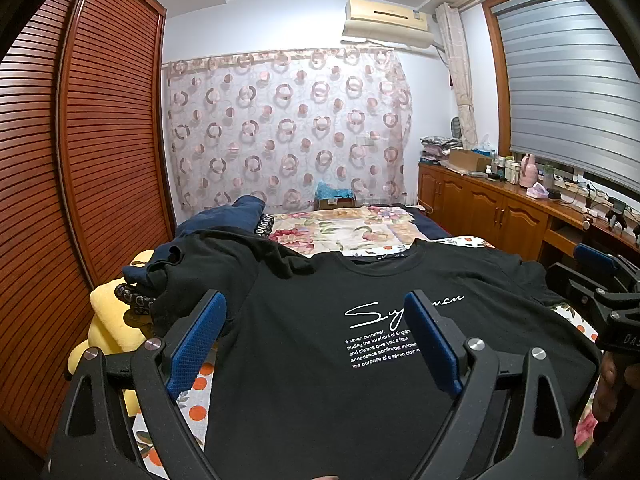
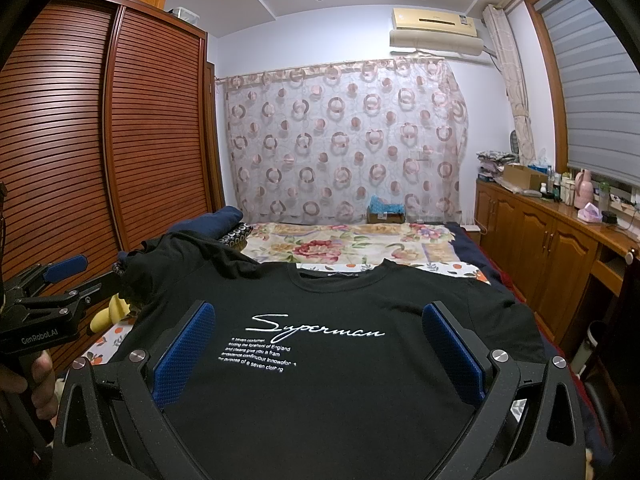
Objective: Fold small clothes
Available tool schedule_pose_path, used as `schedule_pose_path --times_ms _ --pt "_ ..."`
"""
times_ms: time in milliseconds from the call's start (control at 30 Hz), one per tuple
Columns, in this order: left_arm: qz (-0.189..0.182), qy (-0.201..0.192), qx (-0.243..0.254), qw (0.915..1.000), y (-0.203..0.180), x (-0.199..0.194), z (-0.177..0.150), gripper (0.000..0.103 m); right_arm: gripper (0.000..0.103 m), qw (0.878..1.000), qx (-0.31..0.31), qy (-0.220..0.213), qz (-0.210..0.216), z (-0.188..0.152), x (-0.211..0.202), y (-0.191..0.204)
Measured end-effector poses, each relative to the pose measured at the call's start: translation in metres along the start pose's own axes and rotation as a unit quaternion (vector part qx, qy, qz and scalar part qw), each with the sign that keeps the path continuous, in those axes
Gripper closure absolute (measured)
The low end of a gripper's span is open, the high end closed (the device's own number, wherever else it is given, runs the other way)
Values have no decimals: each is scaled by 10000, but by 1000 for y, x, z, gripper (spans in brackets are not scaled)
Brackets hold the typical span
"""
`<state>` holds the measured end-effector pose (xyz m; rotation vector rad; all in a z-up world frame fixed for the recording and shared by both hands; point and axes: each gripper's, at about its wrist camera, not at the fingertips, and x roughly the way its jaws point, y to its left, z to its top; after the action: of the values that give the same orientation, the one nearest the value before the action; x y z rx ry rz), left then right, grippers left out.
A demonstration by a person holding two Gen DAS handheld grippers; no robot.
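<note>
A black T-shirt (image 1: 320,368) (image 2: 328,392) with white script lettering lies spread front-up on the bed, collar away from me. Its left sleeve area runs under a heap of dark clothes (image 1: 224,256) (image 2: 188,252). My left gripper (image 1: 316,320) hovers over the shirt's lower left part, jaws wide open, blue pads (image 1: 196,344) apart with nothing between them. My right gripper (image 2: 320,332) hovers over the shirt's chest, open too, its pads (image 2: 452,356) wide apart and empty. Each gripper shows at the other view's edge, the right gripper (image 1: 600,280) and the left gripper (image 2: 60,280), held by a hand.
A floral bedspread (image 1: 352,228) (image 2: 340,244) covers the far bed. A yellow plush toy (image 1: 112,320) lies at the bed's left edge by the slatted wardrobe (image 1: 80,160). Wooden cabinets (image 1: 500,208) with bottles and boxes line the right wall. A patterned curtain (image 2: 344,140) hangs behind.
</note>
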<state>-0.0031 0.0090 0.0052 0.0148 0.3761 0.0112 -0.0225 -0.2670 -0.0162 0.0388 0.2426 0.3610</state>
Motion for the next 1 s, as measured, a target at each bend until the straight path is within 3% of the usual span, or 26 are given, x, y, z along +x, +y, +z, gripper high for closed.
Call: schedule_pose_path --times_ms 400,733,1000 --pt "4 85 35 10000 7 7 7 12 0 9999 16 138 102 -4 8 -2" --pt "299 484 3 9984 65 33 -4 12 0 9982 -143 491 310 -11 36 -3" --pt "278 674 -202 9971 105 44 -6 12 1 9940 -211 910 572 -10 66 -9"
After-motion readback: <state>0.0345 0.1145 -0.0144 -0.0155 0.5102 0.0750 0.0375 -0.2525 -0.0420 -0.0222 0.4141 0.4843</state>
